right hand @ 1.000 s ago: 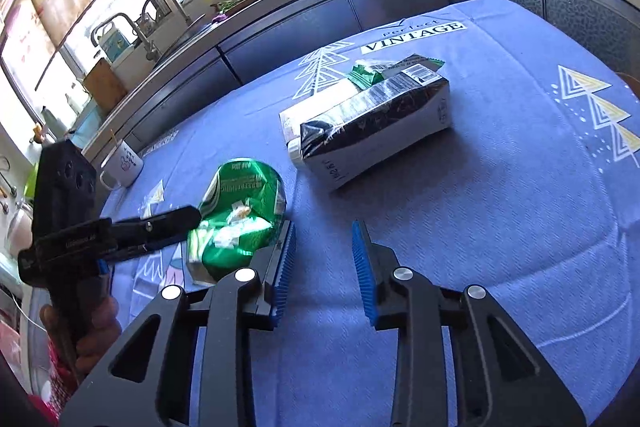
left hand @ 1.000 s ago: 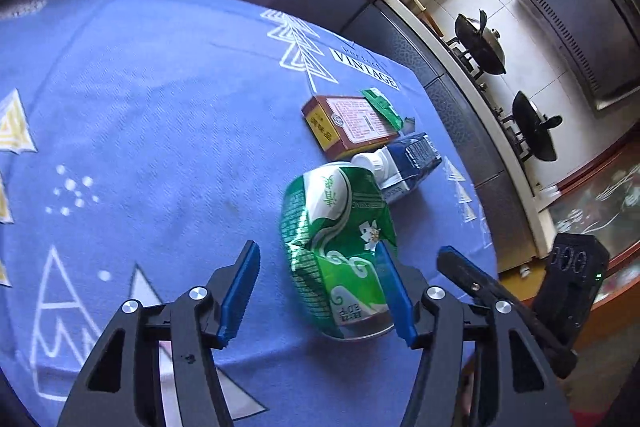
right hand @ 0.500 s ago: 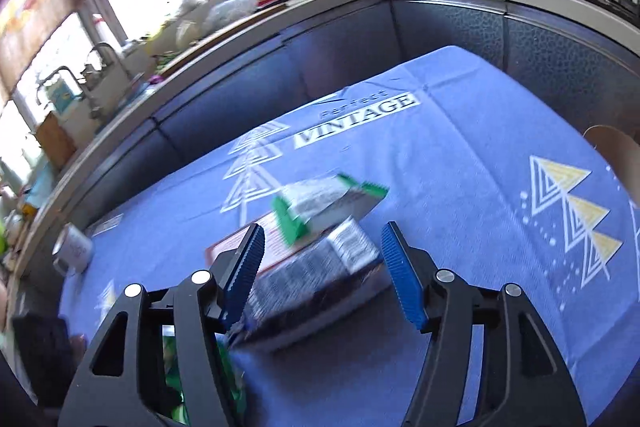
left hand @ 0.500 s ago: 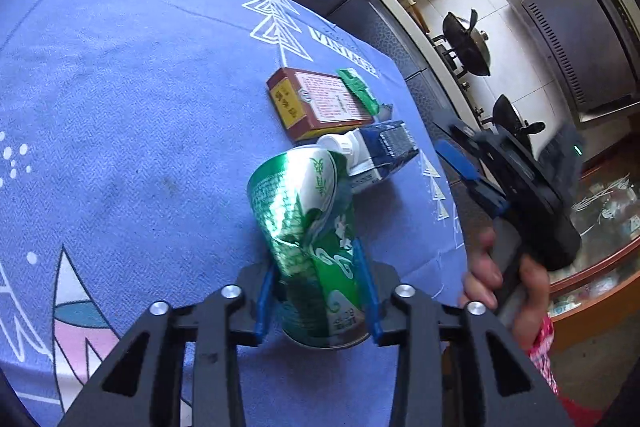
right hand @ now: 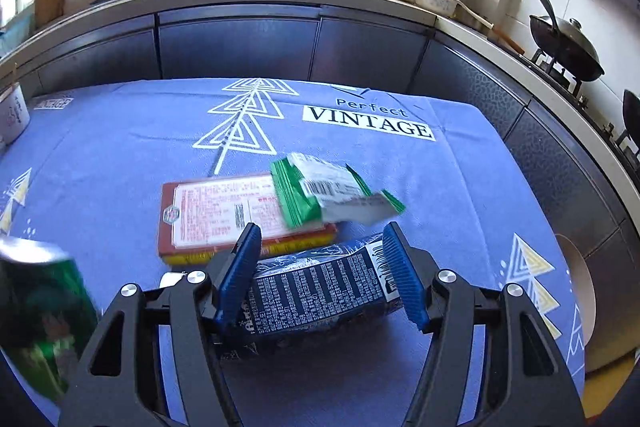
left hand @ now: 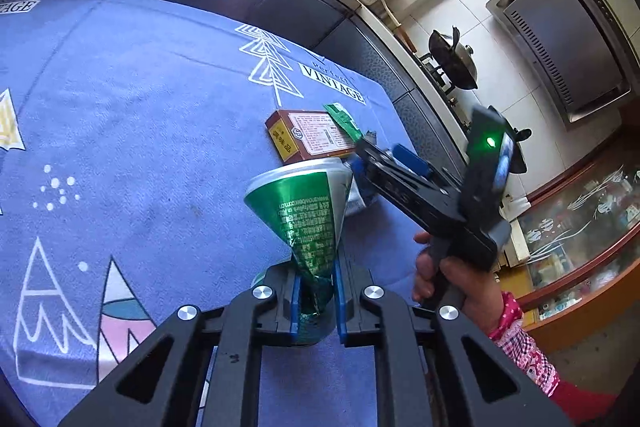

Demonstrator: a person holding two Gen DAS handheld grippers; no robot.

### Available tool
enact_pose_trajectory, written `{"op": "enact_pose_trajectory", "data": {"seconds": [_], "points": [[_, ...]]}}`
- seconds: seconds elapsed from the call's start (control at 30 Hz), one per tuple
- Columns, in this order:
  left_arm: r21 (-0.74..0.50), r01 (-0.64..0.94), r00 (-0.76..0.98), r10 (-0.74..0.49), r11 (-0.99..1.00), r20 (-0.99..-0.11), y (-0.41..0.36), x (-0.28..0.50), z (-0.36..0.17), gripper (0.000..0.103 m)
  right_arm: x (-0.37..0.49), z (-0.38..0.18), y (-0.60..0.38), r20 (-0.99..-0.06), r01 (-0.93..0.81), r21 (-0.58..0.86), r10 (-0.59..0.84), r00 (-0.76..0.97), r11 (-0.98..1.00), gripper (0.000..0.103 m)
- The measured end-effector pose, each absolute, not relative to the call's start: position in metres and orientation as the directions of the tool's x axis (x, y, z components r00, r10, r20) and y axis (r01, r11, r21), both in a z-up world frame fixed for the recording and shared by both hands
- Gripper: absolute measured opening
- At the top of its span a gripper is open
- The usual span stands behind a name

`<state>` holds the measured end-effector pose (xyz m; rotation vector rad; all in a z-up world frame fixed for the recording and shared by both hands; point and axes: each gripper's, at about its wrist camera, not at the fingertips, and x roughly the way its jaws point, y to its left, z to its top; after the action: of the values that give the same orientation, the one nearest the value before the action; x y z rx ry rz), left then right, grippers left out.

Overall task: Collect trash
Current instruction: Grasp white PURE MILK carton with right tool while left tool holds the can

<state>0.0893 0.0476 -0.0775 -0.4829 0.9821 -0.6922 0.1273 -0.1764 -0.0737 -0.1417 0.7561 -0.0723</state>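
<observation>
My left gripper (left hand: 316, 291) is shut on a crushed green can (left hand: 304, 215) and holds it above the blue tablecloth (left hand: 140, 147); the can also shows blurred at the left of the right wrist view (right hand: 44, 311). My right gripper (right hand: 320, 267) is open, its fingers on either side of a dark blue carton (right hand: 320, 295) lying on the cloth. Behind the carton lie a red-brown box (right hand: 224, 215) and a green-and-white wrapper (right hand: 332, 195). The right gripper also shows in the left wrist view (left hand: 400, 163), over the carton.
A white mug (right hand: 12, 111) stands at the table's far left edge. A dark kitchen counter (right hand: 280, 39) with bottles and a sink runs behind the table. A stove with woks (right hand: 568, 51) is on the right.
My left gripper closed on the green can, crushing it, and lifted it off the cloth. My right gripper moved forward and down so its open fingers straddle the blue carton.
</observation>
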Motion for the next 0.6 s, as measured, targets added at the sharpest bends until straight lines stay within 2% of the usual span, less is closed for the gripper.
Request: {"op": "enact_pose_trajectory", "data": {"seconds": [0.1,0.17,0.3,0.4,0.47,0.6], "points": [[-0.653,0.310,0.371,-0.720,0.691,-0.586,0.048,0.090,-0.078,0.013,0.095,-0.067,-0.187,-0.658,-0.017,-0.174,-0.103,0.746,0.985,0.066],[-0.654,0.311,0.366,-0.722,0.689,-0.587,0.045,0.090,-0.078,0.013,0.078,-0.069,-0.196,-0.682,-0.034,-0.175,-0.096,0.725,0.984,0.066],[-0.658,0.326,0.344,-0.733,0.679,-0.587,0.035,0.090,-0.078,0.013,0.041,-0.078,-0.235,-0.719,0.010,-0.055,-0.047,0.694,0.998,0.067],[-0.654,0.341,0.328,-0.738,0.675,-0.590,0.025,0.091,-0.078,0.013,0.019,-0.083,-0.268,-0.728,0.094,0.138,0.036,0.685,0.986,0.067],[-0.650,0.354,0.321,-0.740,0.672,-0.591,0.019,0.091,-0.078,0.013,0.009,-0.089,-0.291,-0.720,0.154,0.336,0.147,0.678,0.929,0.067],[-0.636,0.377,0.303,-0.738,0.674,-0.603,0.002,0.101,-0.078,0.013,0.018,-0.094,-0.293,-0.690,0.148,0.471,0.258,0.676,0.870,0.066]]}}
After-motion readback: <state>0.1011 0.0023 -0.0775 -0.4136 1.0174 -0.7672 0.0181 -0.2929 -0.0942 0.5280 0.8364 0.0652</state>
